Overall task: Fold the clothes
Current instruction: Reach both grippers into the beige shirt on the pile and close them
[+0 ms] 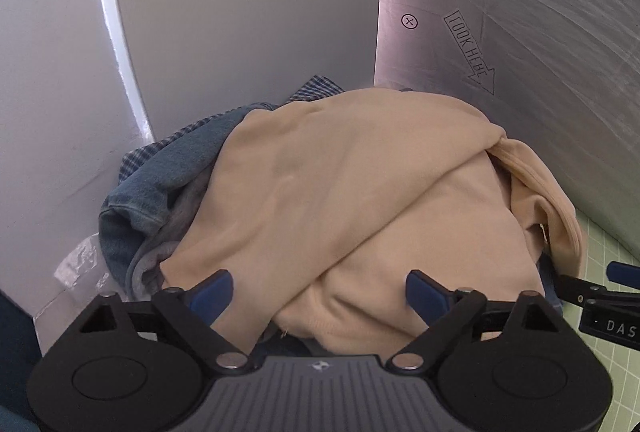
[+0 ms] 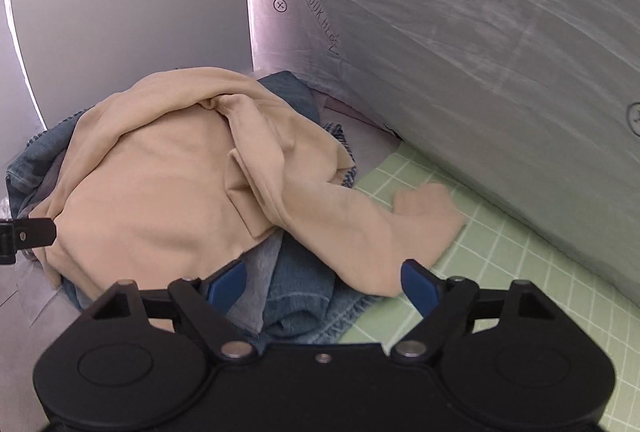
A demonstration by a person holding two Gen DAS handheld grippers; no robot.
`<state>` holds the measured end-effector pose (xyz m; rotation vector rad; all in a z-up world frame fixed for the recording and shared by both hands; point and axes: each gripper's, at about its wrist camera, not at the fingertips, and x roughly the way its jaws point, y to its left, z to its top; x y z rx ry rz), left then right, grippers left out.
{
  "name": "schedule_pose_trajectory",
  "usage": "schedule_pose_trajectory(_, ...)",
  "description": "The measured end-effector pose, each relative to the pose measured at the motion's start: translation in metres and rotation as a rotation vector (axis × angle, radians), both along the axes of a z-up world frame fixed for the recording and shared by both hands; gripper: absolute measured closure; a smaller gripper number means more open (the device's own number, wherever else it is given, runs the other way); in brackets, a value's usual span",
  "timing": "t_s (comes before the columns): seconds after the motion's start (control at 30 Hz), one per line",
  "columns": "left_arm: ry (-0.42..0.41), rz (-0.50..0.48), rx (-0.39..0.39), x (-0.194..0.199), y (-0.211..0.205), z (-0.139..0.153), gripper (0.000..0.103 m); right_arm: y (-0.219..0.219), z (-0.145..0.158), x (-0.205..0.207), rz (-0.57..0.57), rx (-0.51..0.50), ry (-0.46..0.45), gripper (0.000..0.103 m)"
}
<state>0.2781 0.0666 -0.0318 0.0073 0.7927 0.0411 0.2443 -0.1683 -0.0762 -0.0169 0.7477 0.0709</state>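
A beige sweatshirt (image 1: pixel 340 184) lies crumpled on top of a heap of clothes. My left gripper (image 1: pixel 318 292) hovers at its near edge, blue pads wide apart, with a beige fold lying between them; the pads do not press on it. In the right wrist view the sweatshirt (image 2: pixel 152 192) trails a sleeve (image 2: pixel 420 212) onto the green mat. My right gripper (image 2: pixel 322 284) stands open over blue denim (image 2: pixel 296 296) and the sleeve's near edge. Each gripper's side shows at the edge of the other's view.
Under the beige top lie denim pieces (image 1: pixel 140 200), a grey garment (image 1: pixel 184 216) and a checked shirt (image 1: pixel 316 86). A green grid mat (image 2: pixel 480 272) covers the table at right. White panels (image 1: pixel 220 12) and a grey sheet marked LOOK HERE (image 1: pixel 472 52) close the back.
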Motion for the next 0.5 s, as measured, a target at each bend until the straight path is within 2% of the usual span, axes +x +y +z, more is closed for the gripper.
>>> schedule_pose_trajectory(0.03, 0.006, 0.002, -0.019, 0.007, 0.0, -0.002, 0.023, 0.003, -0.003, 0.008, 0.006, 0.003, 0.006, 0.029)
schedule_pose_trajectory(0.07, 0.007, -0.007, -0.047, 0.013, 0.001, -0.003, 0.026, 0.006, -0.006, 0.015, 0.01, 0.005, 0.012, 0.036)
schedule_pose_trajectory(0.1, 0.004, -0.016, -0.071, 0.017, 0.002, -0.004, 0.033, 0.008, -0.009, 0.022, 0.014, 0.007, 0.018, 0.045)
schedule_pose_trajectory(0.13, -0.003, -0.025, -0.092, 0.02, 0.001, -0.004, 0.044, 0.01, -0.012, 0.026, 0.016, 0.011, 0.025, 0.048)
schedule_pose_trajectory(0.17, -0.01, -0.031, -0.107, 0.021, 0.001, -0.003, 0.049, 0.011, -0.015, 0.03, 0.017, 0.014, 0.03, 0.055)
schedule_pose_trajectory(0.23, -0.027, -0.033, -0.115, 0.02, -0.001, 0.001, 0.073, 0.011, -0.019, 0.032, 0.013, 0.019, 0.022, 0.079)
schedule_pose_trajectory(0.27, -0.031, -0.033, -0.107, 0.019, -0.003, 0.002, 0.076, 0.008, -0.018, 0.03, 0.002, 0.022, -0.002, 0.1)
schedule_pose_trajectory(0.33, -0.038, -0.038, -0.088, 0.016, -0.005, 0.005, 0.089, 0.0, -0.016, 0.023, -0.02, 0.042, -0.041, 0.1)
schedule_pose_trajectory(0.37, -0.042, -0.041, -0.078, 0.015, -0.006, 0.006, 0.091, -0.006, -0.015, 0.019, -0.035, 0.054, -0.046, 0.1)
schedule_pose_trajectory(0.43, -0.047, -0.044, -0.068, 0.011, -0.006, 0.008, 0.103, -0.018, -0.012, 0.009, -0.07, 0.055, -0.061, 0.1)
schedule_pose_trajectory(0.5, -0.057, -0.048, -0.075, 0.004, -0.003, 0.014, 0.103, -0.033, -0.008, -0.003, -0.114, 0.06, -0.076, 0.1)
